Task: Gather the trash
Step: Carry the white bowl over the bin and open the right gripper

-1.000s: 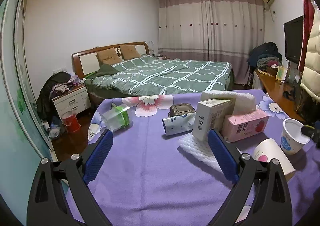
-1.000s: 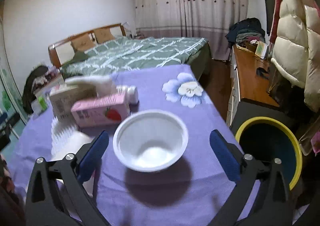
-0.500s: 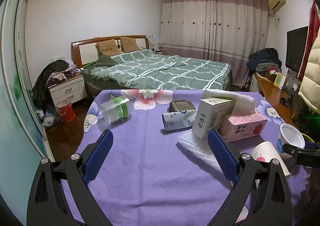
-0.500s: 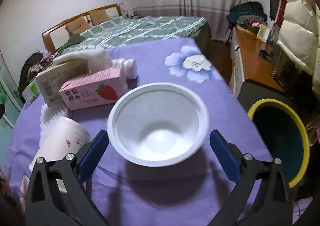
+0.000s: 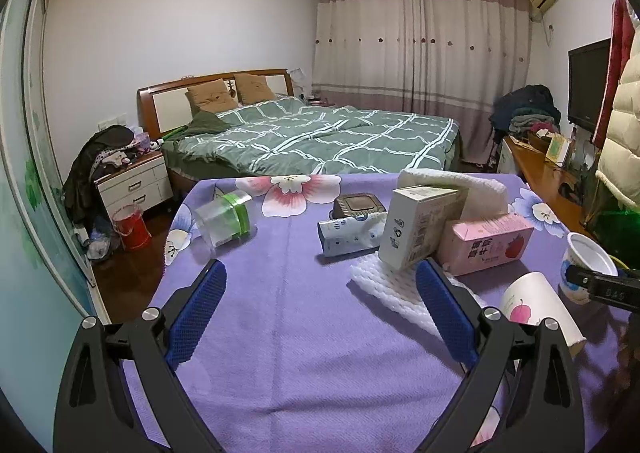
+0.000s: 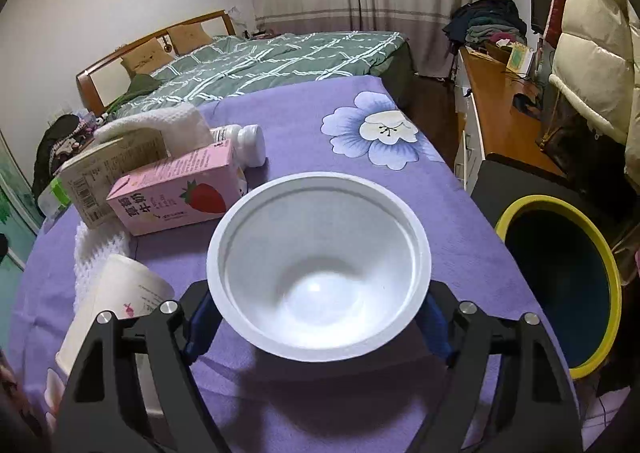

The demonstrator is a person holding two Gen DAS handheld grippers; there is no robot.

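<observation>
A white plastic cup stands upright on the purple tablecloth; it also shows in the left wrist view. My right gripper is around it, open, with the blue pads at its sides; I cannot tell if they touch. A yellow-rimmed trash bin stands right of the table. My left gripper is open and empty above the cloth. Other trash: a pink strawberry milk carton, a beige box, a paper cup, a clear container with green band.
White foam wrap, a crushed blue-white carton, a dark square container and a small white bottle also lie on the table. A bed is behind, a wooden desk and a hanging coat at right.
My right gripper has moved forward and down until the white cup sits between its fingers. My left gripper has tilted up a little, staying open over the cloth.
</observation>
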